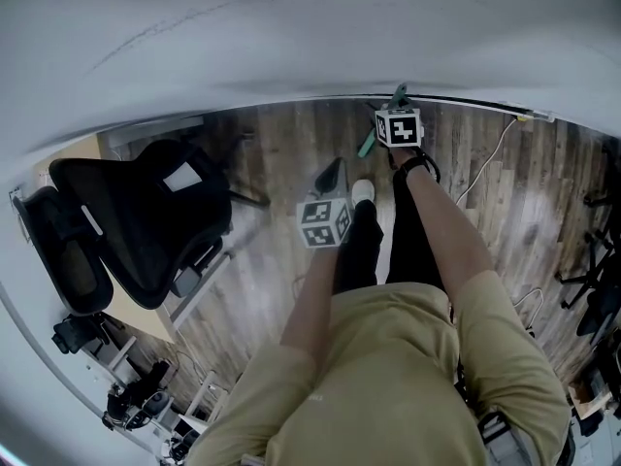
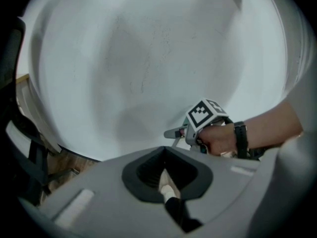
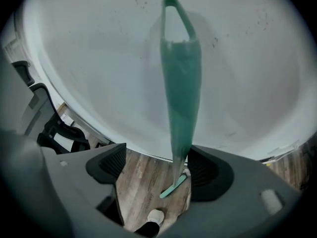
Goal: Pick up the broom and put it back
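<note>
We count one broom (image 3: 181, 98), upright against the wall (image 3: 89, 58), head on the floor (image 3: 143, 195), largely hidden in head view. Right tongs (image 3: 157, 168) released around its handle; left tongs (image 2: 166, 171) clenched, empty.

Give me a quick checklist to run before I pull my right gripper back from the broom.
1. Fingers of the right gripper apart: ok.
2. Handle of the broom free of those fingers: cannot tell; it stands between them, close to one.
3. Head of the broom down on the floor: ok.
4. Handle top resting against the wall: cannot tell; it looks upright beside it.
5. Fingers of the left gripper together, nothing held: ok.
</note>
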`<state>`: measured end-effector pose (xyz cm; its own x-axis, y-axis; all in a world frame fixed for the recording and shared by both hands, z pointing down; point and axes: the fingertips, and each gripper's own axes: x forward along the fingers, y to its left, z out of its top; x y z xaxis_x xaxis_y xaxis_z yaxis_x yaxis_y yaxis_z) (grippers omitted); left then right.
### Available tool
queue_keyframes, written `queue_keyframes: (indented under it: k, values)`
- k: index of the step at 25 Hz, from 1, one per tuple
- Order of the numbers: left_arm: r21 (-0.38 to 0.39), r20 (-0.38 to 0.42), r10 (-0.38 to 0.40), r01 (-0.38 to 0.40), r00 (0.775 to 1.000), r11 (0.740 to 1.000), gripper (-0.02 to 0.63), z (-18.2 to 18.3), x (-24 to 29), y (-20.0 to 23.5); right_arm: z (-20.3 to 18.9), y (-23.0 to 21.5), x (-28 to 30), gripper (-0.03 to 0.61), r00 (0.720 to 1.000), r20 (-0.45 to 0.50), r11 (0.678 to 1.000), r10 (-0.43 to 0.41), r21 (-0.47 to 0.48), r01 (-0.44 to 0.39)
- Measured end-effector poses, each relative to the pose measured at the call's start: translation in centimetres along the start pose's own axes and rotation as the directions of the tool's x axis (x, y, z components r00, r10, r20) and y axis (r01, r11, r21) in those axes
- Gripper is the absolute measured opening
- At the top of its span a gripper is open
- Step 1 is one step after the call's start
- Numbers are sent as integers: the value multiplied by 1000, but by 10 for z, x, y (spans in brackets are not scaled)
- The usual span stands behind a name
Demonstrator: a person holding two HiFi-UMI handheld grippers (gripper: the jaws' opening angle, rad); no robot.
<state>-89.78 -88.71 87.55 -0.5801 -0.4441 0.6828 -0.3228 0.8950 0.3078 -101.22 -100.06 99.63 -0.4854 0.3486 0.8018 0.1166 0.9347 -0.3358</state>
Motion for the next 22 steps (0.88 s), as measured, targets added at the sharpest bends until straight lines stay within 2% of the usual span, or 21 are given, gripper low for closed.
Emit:
queue_keyframes:
  k: [4,9,12,15,17,19,21,22]
  values:
    - [-2,-6,0,0,1000,1000,3,-4,-4,3,-11,-4,4,473,999,-31,1000,25,5,-24]
    - [7,-8,-11,11,1000,1000,3,-4,-3,5,-19,-15,-4,521,999,-34,1000,14,4,-14]
    - [14,10,-24,24,1000,1000,3,5,-5,4,-20,-15,-25,535,1000,-1,1000,-3,28,3]
    - [29,44,-43,41,998,999,3,24,-12,-2,-11,-7,-66,527,994,97,999,-41,35,37]
    - [47,70,-80,76,994,996,3,43,-23,-13,-2,4,-105,472,985,163,998,-64,31,59]
    - [73,102,-149,142,984,987,3,64,-38,-32,7,20,-146,416,972,223,998,-68,23,64]
    - [108,140,-205,191,969,976,3,88,-55,-52,20,39,-184,409,955,291,999,-53,9,52]
    - [129,161,-221,201,962,971,3,100,-63,-60,28,47,-203,384,944,326,999,-49,2,51]
